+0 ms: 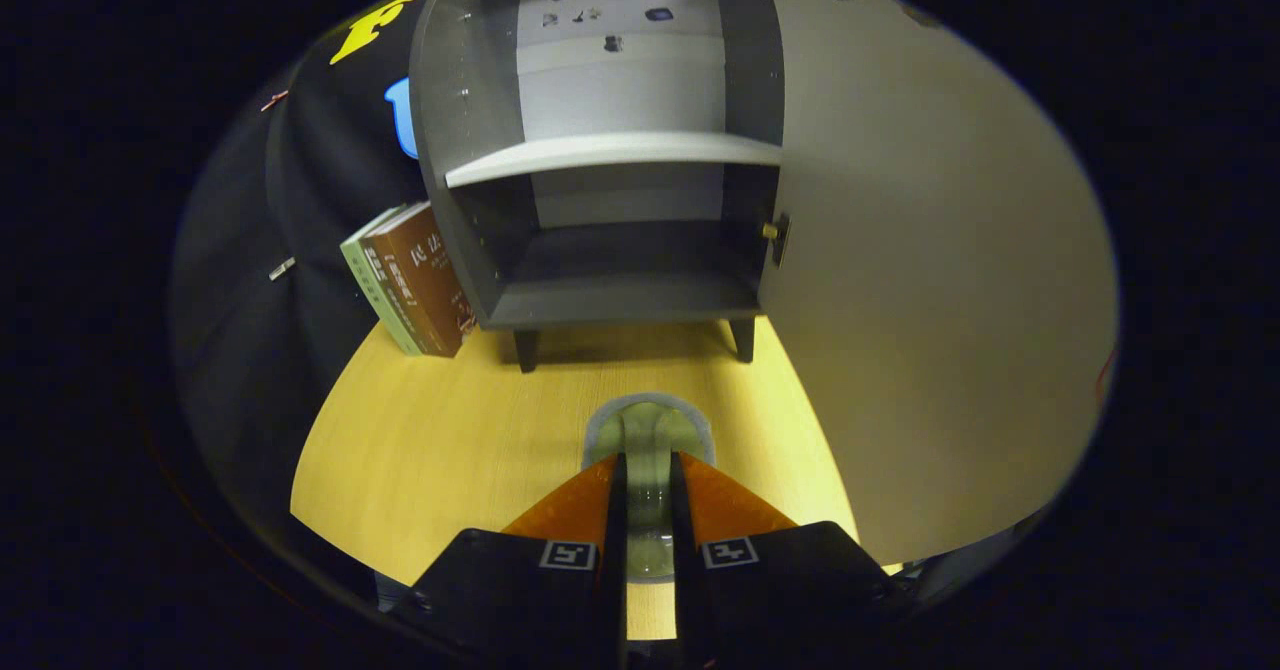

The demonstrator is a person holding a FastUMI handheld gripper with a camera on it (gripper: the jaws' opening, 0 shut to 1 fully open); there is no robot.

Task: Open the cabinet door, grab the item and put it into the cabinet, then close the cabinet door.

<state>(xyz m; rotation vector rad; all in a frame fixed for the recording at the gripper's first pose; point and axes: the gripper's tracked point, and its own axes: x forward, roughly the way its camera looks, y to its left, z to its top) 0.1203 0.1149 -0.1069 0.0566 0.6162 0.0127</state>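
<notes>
A pale green see-through glass [650, 428] with a grey rim sits between my fingers, and my gripper [648, 470] is shut on it, both fingers pressing its sides. Whether the glass rests on the wooden table [440, 440] or hangs just above it I cannot tell. Beyond the fingers stands the dark grey cabinet [470, 200] on short legs. Its door [930, 300] is swung wide open to the right, with a small knob [772, 232] at the door's inner edge. Inside, a light shelf [610, 155] splits the cabinet into an upper and a lower compartment; the lower one holds nothing.
Two books [410, 290] lean against the cabinet's left side. The open door stands as a wall along the right of the table. Small dark stickers [612, 43] dot the cabinet's back panel. Bare tabletop lies between the fingers and the cabinet's legs.
</notes>
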